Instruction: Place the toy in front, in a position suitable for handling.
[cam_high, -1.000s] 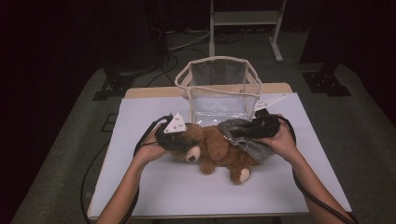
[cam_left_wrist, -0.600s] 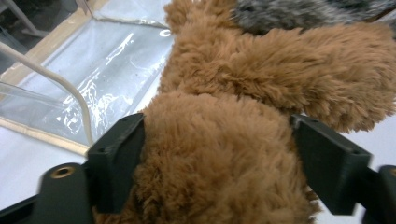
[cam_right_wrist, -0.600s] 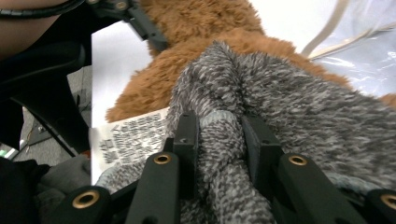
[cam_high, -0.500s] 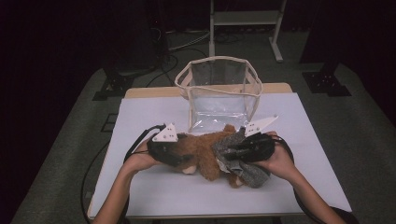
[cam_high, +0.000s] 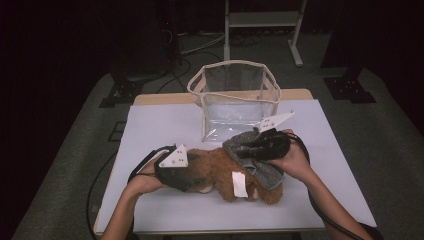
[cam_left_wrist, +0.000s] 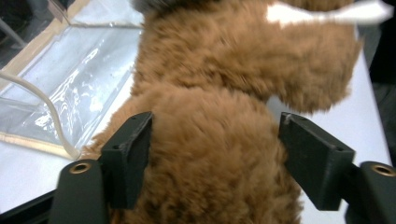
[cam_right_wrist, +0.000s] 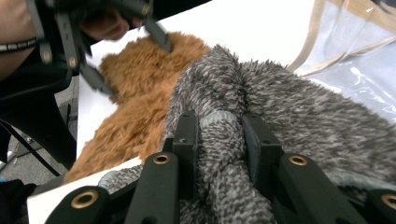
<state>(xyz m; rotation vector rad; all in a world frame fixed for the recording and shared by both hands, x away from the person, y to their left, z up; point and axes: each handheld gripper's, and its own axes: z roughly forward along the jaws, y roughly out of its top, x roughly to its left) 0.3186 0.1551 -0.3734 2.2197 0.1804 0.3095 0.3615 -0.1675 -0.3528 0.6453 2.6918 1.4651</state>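
Note:
A brown plush bear (cam_high: 220, 172) lies across the white table (cam_high: 165, 125), with a white tag (cam_high: 239, 184) showing. A grey knitted garment (cam_high: 262, 170) covers its right end. My left gripper (cam_high: 192, 177) is at the bear's left end. In the left gripper view its jaws (cam_left_wrist: 215, 122) straddle the brown fur (cam_left_wrist: 210, 154); they have just been opening, and the right pad stands slightly off the fur. My right gripper (cam_high: 240, 148) is shut on a bunched fold of the grey garment (cam_right_wrist: 289, 112), pinched between its pads (cam_right_wrist: 219, 119).
A clear plastic bag with beige trim (cam_high: 235, 100) stands open behind the bear, and its flat sheet (cam_left_wrist: 70, 93) reaches toward the bear's back. A beige strap lies on that sheet. The table's near edge is close in front of the bear.
The left hand has come toward the near edge and its jaws have widened around the bear. The right hand has shifted left with the grey garment. The bear has rolled, so its tag now shows.

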